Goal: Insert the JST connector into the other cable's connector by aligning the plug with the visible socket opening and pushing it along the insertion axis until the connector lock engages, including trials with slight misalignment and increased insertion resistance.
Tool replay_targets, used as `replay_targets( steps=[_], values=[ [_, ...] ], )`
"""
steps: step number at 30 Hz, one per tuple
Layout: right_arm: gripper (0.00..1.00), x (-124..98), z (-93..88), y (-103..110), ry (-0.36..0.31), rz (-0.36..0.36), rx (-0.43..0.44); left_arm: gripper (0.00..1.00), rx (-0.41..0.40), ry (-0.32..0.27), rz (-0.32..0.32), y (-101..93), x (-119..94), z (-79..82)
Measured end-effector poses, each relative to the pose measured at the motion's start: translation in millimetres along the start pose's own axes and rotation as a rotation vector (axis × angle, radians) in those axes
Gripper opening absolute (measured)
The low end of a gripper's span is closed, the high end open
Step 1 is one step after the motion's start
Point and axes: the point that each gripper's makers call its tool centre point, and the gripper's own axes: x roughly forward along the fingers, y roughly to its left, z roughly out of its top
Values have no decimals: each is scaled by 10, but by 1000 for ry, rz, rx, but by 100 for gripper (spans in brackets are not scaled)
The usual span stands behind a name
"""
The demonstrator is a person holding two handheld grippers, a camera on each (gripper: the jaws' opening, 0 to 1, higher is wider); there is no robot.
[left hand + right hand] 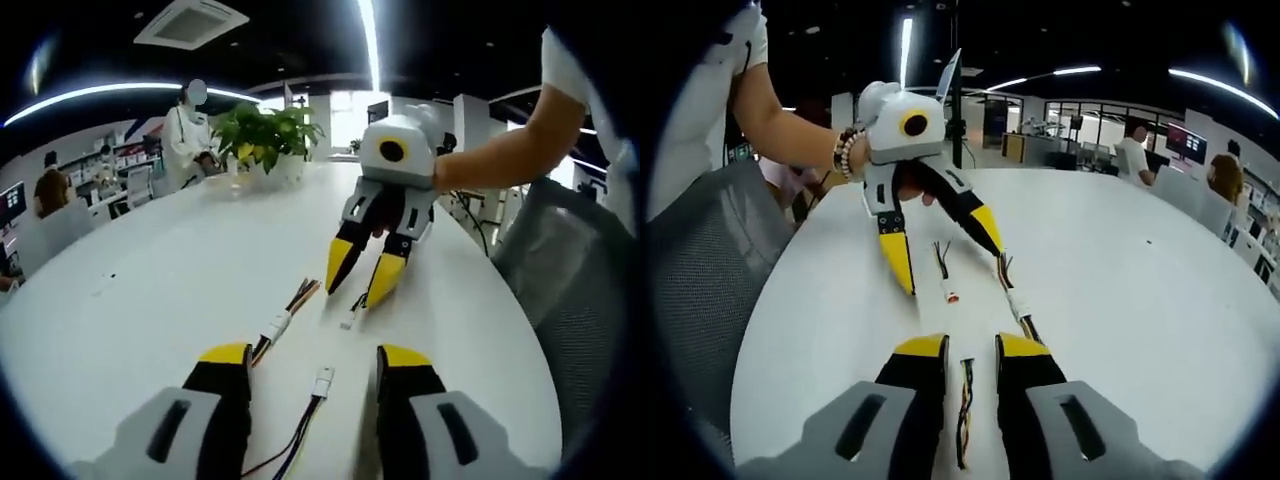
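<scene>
Two cables lie loose on the white counter (150, 290), so this looks like the pick-up step, before any mating. In the left gripper view, the left hand-held gripper (312, 372) hangs low and released, jaws apart; between its tips lies a white connector (322, 381), and a second connector (276, 327) lies just ahead, left of centre. Opposite, the right hand-held gripper (357, 282) points steeply down, jaws spread, empty, straddling a short wire end (350, 318). Next, I judge, each must clench a connector body squarely, leaving plug and socket mouths exposed.
</scene>
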Motion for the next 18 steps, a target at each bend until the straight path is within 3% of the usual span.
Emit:
replay_targets(
  steps=[6, 13, 18],
  values=[
    [15, 19, -103, 33, 12, 6, 13, 40, -35, -4, -3, -13, 48, -77],
    [13, 29, -161, 25, 12, 5, 20, 24, -67, -32, 11, 23, 38, -112],
    [12, 49, -166, 7, -2, -1, 29, 23, -89, -33, 13, 43, 15, -150]
  ],
)
